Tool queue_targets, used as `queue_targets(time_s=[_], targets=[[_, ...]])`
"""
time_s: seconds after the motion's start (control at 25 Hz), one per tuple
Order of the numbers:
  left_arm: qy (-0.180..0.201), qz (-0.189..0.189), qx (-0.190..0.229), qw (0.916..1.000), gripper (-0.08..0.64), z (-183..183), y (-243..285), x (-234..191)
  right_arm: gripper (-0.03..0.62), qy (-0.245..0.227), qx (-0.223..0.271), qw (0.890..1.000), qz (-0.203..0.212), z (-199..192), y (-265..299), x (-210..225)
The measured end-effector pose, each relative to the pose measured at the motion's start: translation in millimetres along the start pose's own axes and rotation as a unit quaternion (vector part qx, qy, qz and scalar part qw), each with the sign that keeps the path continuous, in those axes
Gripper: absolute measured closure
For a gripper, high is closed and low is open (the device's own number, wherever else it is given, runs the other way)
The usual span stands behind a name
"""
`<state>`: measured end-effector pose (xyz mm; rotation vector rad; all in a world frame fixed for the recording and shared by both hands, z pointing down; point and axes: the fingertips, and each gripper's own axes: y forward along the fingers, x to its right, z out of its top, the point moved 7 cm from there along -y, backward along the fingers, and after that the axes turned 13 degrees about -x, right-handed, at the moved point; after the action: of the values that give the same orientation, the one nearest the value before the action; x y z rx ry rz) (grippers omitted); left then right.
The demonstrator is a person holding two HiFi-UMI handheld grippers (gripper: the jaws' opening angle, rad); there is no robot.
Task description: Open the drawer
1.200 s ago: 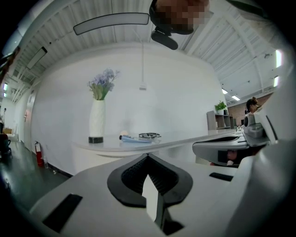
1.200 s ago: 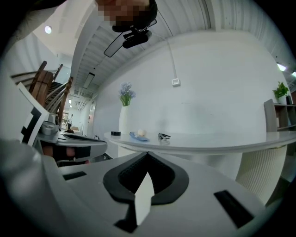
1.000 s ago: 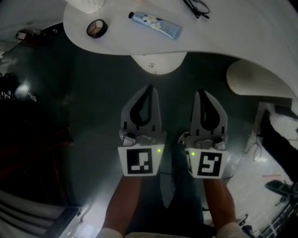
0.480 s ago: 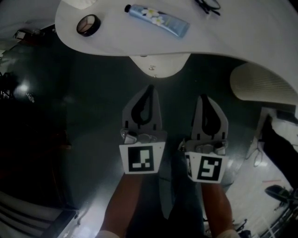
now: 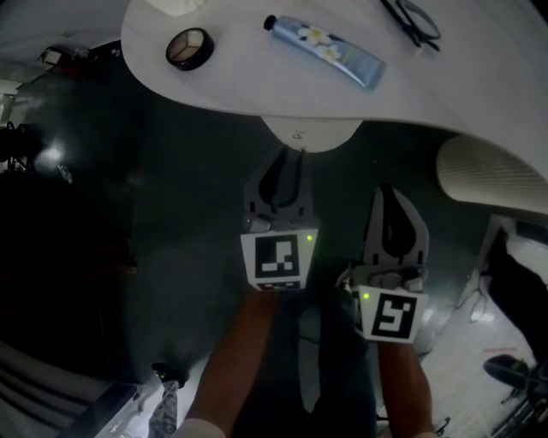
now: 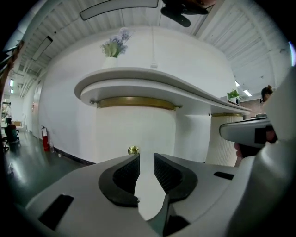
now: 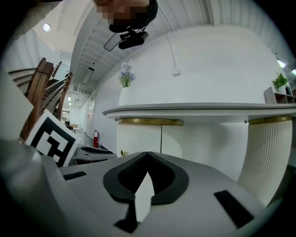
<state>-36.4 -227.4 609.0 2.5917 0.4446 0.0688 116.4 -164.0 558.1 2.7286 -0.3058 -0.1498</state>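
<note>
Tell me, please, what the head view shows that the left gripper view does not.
Only the head view shows, on the white curved counter, a round brown compact, a blue flower-printed tube and black-framed glasses. Only the left gripper view shows the pale purple flowers above that counter, the gold band under its edge and a red fire extinguisher. Both show the left tool, its jaws opening with nothing between them, and the small brass knob on the white rounded drawer front just ahead.

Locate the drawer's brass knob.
In the left gripper view, the brass knob sits on the white drawer front under the tabletop, just beyond the left claw, whose empty jaws are opening.
</note>
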Motion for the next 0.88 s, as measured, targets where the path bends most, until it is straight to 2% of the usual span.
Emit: queue_targets(time_s=[0.2, 0.44, 0.8, 0.88], targets=[[0.014, 0.002, -0.005, 0.9999, 0.437, 6, 28, -8, 0.588, -0.003, -0.004, 1.000, 0.005, 1, 5, -1], [-0.004, 0.026, -0.006, 0.9996, 0.405, 14, 55, -24, 0.588, -0.005, -0.003, 1.000, 0.008, 4, 15, 3], [0.002, 0.025, 0.000, 0.9997, 0.405, 16, 72, -32, 0.588, -0.004, -0.012, 1.000, 0.006, 1, 25, 8], [0.007, 0.023, 0.005, 0.9997, 0.436, 15, 71, -31, 0.588, -0.005, -0.012, 1.000, 0.006, 1, 27, 7]])
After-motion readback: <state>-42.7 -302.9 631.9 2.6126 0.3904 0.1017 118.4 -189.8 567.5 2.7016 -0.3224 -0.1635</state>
